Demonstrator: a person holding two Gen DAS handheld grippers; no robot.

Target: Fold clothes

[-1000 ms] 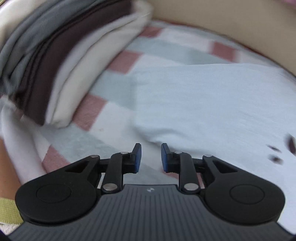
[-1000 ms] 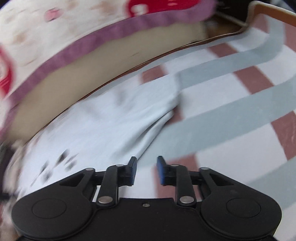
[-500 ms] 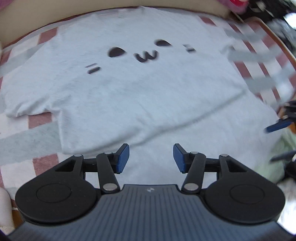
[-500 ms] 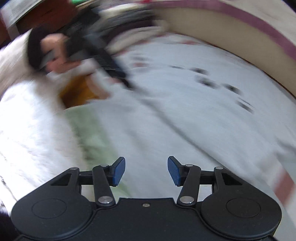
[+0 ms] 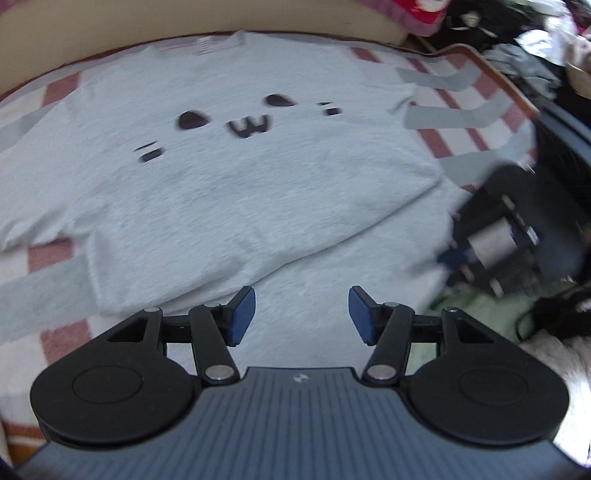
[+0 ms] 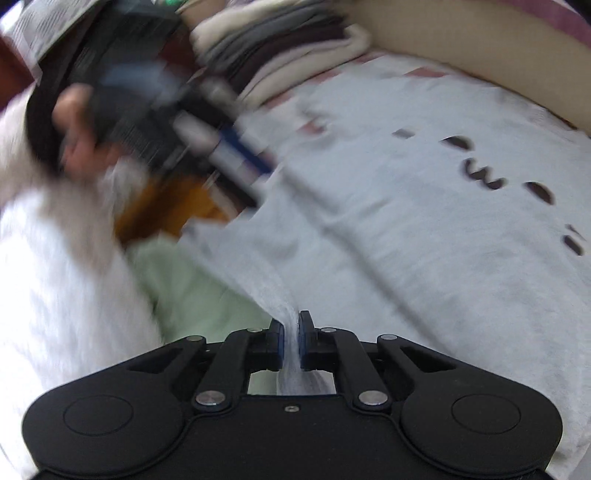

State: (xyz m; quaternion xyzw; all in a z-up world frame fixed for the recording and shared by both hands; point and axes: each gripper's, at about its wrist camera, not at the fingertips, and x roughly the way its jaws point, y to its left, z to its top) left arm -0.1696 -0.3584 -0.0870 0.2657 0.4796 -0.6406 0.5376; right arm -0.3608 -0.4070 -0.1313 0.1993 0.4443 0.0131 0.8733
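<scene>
A light grey t-shirt (image 5: 258, 184) with a black cat-face print lies flat, front up, on a checked blanket (image 5: 55, 280). My left gripper (image 5: 301, 314) hovers over the shirt's near hem. Its jaws are opening and no cloth is pinched between them. In the right wrist view my right gripper (image 6: 291, 332) is closing, and its blue pads press on a raised ridge of the t-shirt (image 6: 406, 240) at its near corner. The right gripper (image 5: 480, 251) shows blurred at the shirt's right edge in the left view. A hand (image 6: 74, 140) holds the blurred left gripper (image 6: 229, 147).
A stack of folded clothes (image 6: 280, 48) sits at the blanket's far left corner. A pale green cloth (image 6: 192, 291) and a white fluffy garment (image 6: 55, 277) lie by the near edge. A beige padded border (image 5: 110, 29) runs behind. Dark clutter (image 5: 517, 37) lies beyond the right edge.
Both views swung from the shirt's sleeves to its hem. The left jaws widened. The right jaws opened wide, then shut on the shirt's fabric.
</scene>
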